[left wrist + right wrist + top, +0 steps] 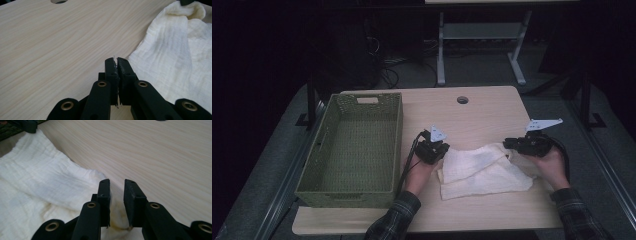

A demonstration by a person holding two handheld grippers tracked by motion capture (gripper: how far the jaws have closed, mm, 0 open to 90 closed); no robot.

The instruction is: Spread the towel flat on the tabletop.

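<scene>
Gripping the cloth point(482, 170) edge at nine o'clock, the left gripper point(116, 60) is pinching shut to anchor it, while the right gripper point(117, 185), jaws apart, is straddling the three o'clock corner.

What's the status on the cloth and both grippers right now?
Left gripper shut at the white cloth's left edge, hold not clear. Right gripper jaws parted over the cloth's right edge, not pinching. Green basket stands left of the cloth, nothing blocking.
</scene>
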